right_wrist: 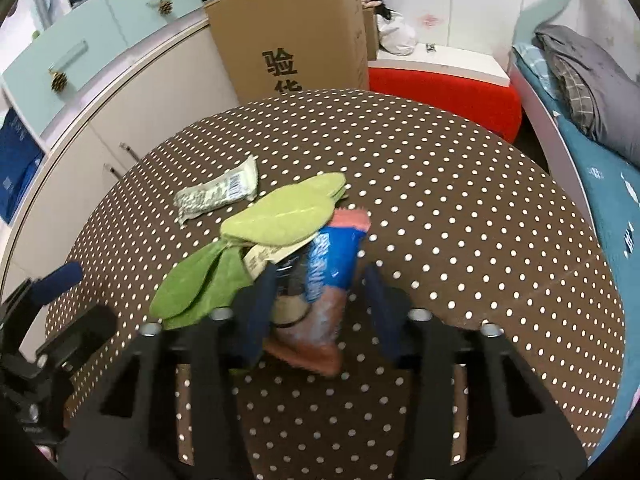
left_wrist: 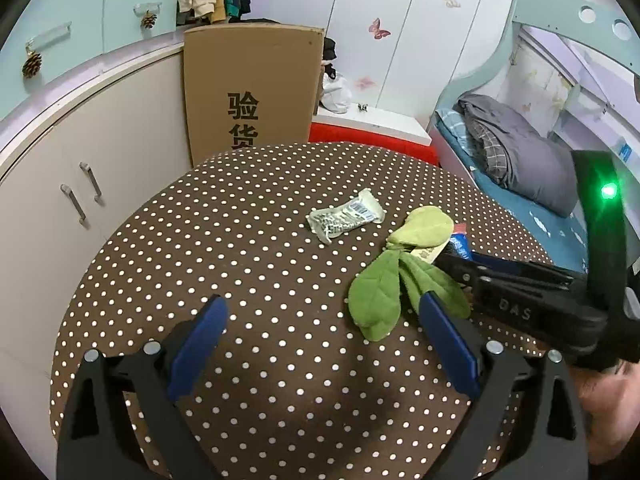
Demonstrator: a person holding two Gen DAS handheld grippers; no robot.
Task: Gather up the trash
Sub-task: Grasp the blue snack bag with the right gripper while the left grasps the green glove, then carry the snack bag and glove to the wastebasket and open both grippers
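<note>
A blue and red snack wrapper (right_wrist: 328, 276) lies on the polka-dot table (right_wrist: 460, 208) between the fingers of my right gripper (right_wrist: 320, 280), whose jaws stand open around it without closing on it. Green fabric leaves (right_wrist: 260, 240) lie partly over the wrapper's left side. A crumpled white wrapper (right_wrist: 218, 194) lies further left. In the left wrist view my left gripper (left_wrist: 324, 312) is open and empty above the table, near the green leaves (left_wrist: 384, 288). The white wrapper (left_wrist: 346, 216) lies beyond it. The right gripper (left_wrist: 520, 280) comes in from the right.
A tall cardboard box (left_wrist: 252, 88) stands behind the table. White cabinets (left_wrist: 80, 168) run along the left. A red stool with a white top (right_wrist: 444, 76) and a bed (left_wrist: 520, 160) are at the right.
</note>
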